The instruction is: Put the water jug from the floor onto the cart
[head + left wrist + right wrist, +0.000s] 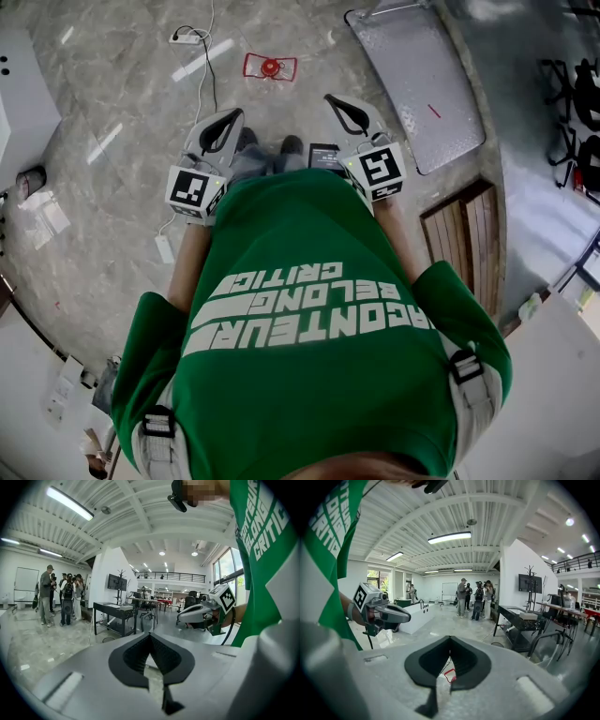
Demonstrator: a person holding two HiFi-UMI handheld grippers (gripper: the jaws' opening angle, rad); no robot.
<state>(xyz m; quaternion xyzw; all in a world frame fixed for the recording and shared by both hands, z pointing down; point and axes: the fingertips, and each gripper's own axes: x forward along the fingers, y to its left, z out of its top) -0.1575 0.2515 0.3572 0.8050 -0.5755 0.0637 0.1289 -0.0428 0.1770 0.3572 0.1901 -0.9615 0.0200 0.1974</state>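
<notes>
No water jug shows in any view. A grey flat cart platform lies on the floor ahead to the right in the head view. I hold both grippers out in front of a green shirt, side by side above the marble floor. My left gripper is shut with nothing between its jaws, which meet at the tip. My right gripper is also shut and empty, its jaws closed together. Each gripper shows in the other's view: the right gripper and the left gripper.
A small red object lies on the floor straight ahead. A white power strip with its cable runs at the far left. A slatted wooden panel sits at the right. A black table and several people stand farther off.
</notes>
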